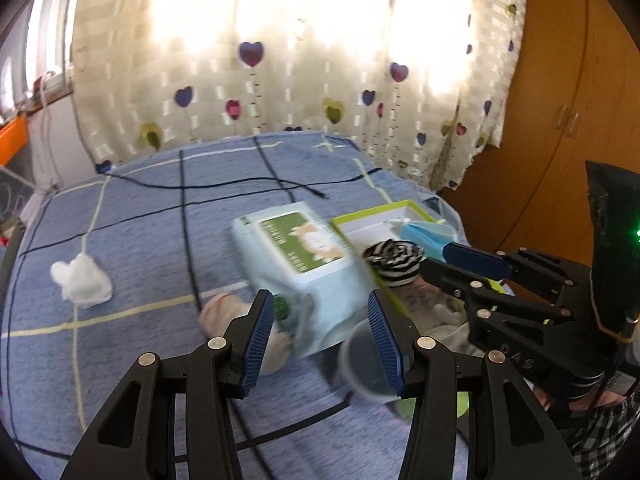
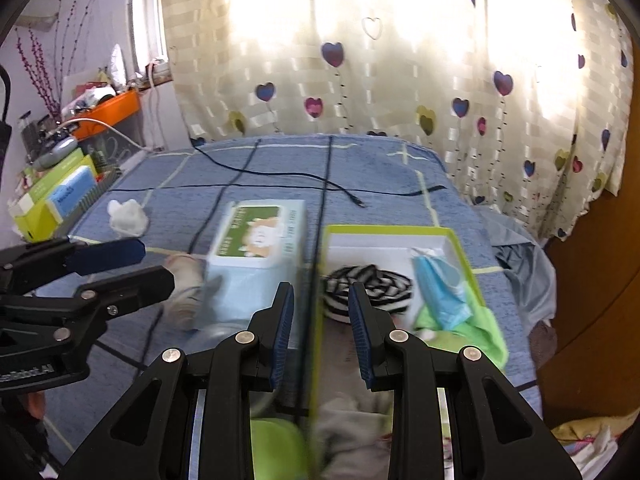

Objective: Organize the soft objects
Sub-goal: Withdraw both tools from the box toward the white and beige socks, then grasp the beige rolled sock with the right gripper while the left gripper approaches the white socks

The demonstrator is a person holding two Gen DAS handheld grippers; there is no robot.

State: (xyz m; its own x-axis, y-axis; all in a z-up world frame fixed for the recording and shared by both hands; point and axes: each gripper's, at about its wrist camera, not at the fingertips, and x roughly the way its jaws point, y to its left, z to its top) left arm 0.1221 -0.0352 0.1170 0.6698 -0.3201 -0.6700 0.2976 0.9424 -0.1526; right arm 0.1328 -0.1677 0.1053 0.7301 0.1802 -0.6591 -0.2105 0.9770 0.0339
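Observation:
A light-blue tissue pack (image 1: pixel 300 264) (image 2: pixel 256 256) lies on the blue bed cover, beside a green-rimmed box (image 2: pixel 400 236) (image 1: pixel 380 216). In the box lie a black-and-white striped cloth (image 2: pixel 368 284) (image 1: pixel 394 258), a blue mask pack (image 2: pixel 440 288) (image 1: pixel 424 234) and a green cloth (image 2: pixel 472 328). A beige soft item (image 1: pixel 224 312) (image 2: pixel 184 280) lies left of the pack. A white fluffy item (image 1: pixel 82 282) (image 2: pixel 128 216) lies far left. My left gripper (image 1: pixel 320 336) (image 2: pixel 120 264) is open around the pack's near end. My right gripper (image 2: pixel 320 336) (image 1: pixel 448 264) is open over the box's left rim.
A black cable (image 1: pixel 240 184) (image 2: pixel 320 184) runs across the bed. A heart-patterned curtain (image 2: pixel 380 60) hangs behind. A wooden wardrobe (image 1: pixel 560 100) stands right. Cluttered shelves with an orange bin (image 2: pixel 112 112) stand left. A grey cup-like object (image 1: pixel 364 360) sits near my left gripper.

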